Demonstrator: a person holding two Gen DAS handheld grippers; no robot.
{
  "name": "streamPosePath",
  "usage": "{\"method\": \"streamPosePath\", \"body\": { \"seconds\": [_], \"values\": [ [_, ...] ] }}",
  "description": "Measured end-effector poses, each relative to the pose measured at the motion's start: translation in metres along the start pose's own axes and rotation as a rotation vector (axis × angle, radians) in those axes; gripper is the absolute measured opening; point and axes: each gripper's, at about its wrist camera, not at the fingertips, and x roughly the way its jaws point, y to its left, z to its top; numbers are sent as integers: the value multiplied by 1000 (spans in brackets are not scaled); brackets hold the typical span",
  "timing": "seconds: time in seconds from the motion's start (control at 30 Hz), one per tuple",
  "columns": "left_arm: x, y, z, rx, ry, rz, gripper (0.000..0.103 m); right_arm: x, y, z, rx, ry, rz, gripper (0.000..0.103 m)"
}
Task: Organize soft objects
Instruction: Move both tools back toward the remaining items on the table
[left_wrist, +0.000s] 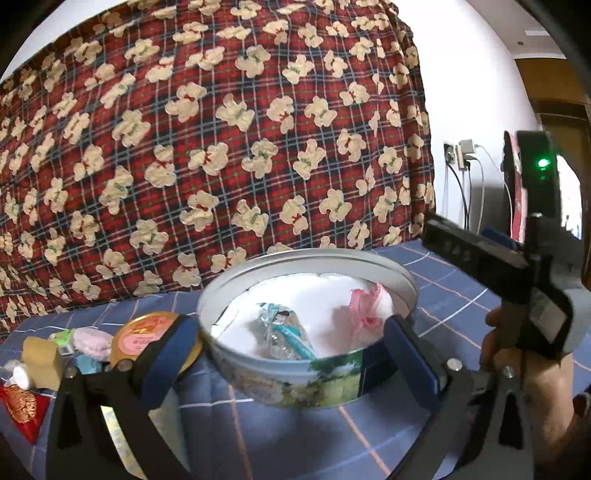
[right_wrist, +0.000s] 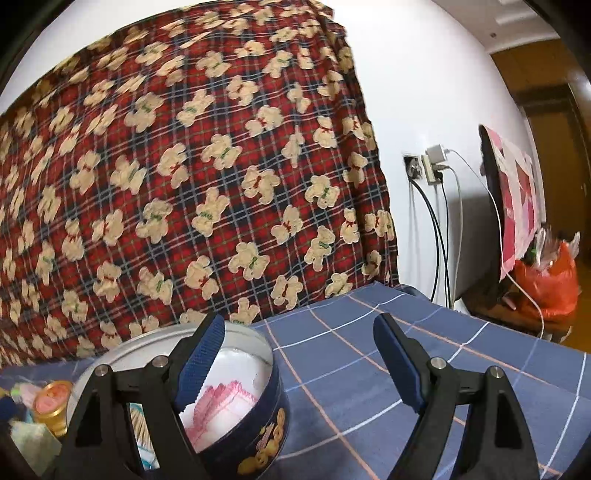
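Tin (left_wrist: 295, 373), round and lidless, on checked desk (left_wrist: 461, 291) before plaid bear cloth (left_wrist: 221, 129). Left wrist view: left gripper (left_wrist: 291, 350) spread wide, fingers (left_wrist: 170, 354) either side of tin's near wall, clamped on nothing. Inside on white lining: wrapped teal item (left_wrist: 284, 332) and pink frill (left_wrist: 364, 308). Loose pile at left still unsorted: pink fluffy piece (left_wrist: 92, 341), sponge (left_wrist: 40, 360), gold-lidded jar (left_wrist: 147, 334). Right wrist view: right gripper (right_wrist: 303, 354) apart and empty, left finger (right_wrist: 201, 354) over tin (right_wrist: 255, 435), right finger over bare desk (right_wrist: 406, 325). Judged between deposits; next move calls for a reach left to pile and a light pinch on one soft piece.
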Motion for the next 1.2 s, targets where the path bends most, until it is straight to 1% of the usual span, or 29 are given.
{"method": "streamPosePath", "body": {
  "seconds": [0.13,0.27,0.33,0.4,0.53,0.67,0.77,0.87,0.93,1.07,1.2],
  "values": [
    [-14,11,-4,-1,-13,7,103,-8,5,-4,-1,27,12,84],
    [-27,26,-7,-27,-18,2,103,-25,1,-10,56,47,14,84],
    [-35,34,-7,-35,-26,-10,103,-36,2,-12,59,30,3,84],
    [-42,38,-9,-21,-34,-16,103,-45,4,-13,57,14,-2,84],
    [-60,55,-11,4,-60,-9,103,-63,17,-16,47,-8,16,84],
    [-74,91,-12,-4,-82,58,103,-84,41,-23,64,-40,71,85],
    [-80,124,-14,-24,-76,114,103,-96,62,-24,58,-64,120,85],
    [-82,159,-20,-48,-63,193,103,-111,92,-24,19,-102,189,85],
    [-82,182,-24,-79,-45,227,103,-121,115,-24,-16,-122,240,85],
    [-83,227,-34,-120,-17,310,103,-129,153,-26,-31,-100,354,85],
    [-85,260,-42,-116,3,376,103,-136,197,-37,-66,-69,453,85]
  ]
}}
